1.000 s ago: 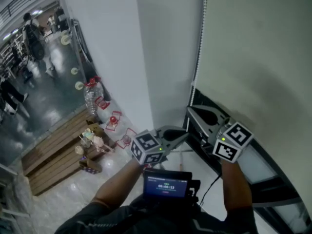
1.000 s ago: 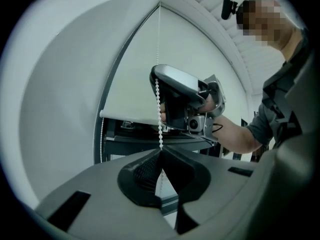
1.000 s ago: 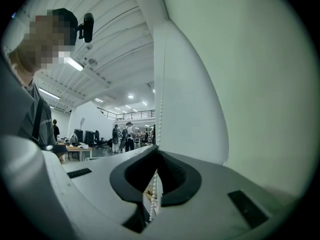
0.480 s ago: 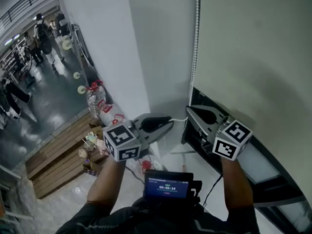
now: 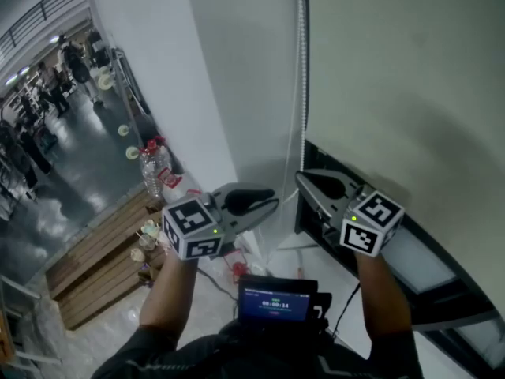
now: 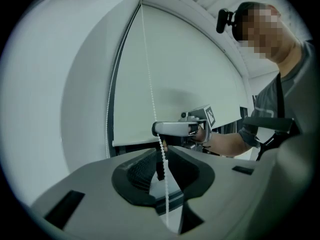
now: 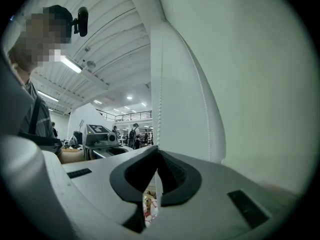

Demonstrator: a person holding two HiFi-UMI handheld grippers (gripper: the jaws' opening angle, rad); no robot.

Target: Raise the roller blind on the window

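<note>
At three o'clock in the head view: roller blind (image 5: 410, 69), cream, hanging low over the dark window frame (image 5: 442, 298); most of the raising is not yet done. White pillar (image 5: 158, 77) at eleven.

Right gripper (image 5: 303, 178), centre: jaws clenched on the bead chain (image 5: 301, 69), which hangs at twelve along the blind's left edge. Left gripper (image 5: 272, 204) at its nine o'clock: jaws have just been opening and are now released. The chain runs loose between them, unpressed.

Judgement: clamp the left just beside the right before the right lets go. Pull along the chain, not sideways, so beads don't skip. Keep to one strand; the other hangs near.

Floor at eight: wooden pallets (image 5: 95, 267) and water bottle (image 5: 151, 164), well apart from the work. Screen (image 5: 276, 300) at six sits under the hands and may crowd a long downstroke.
</note>
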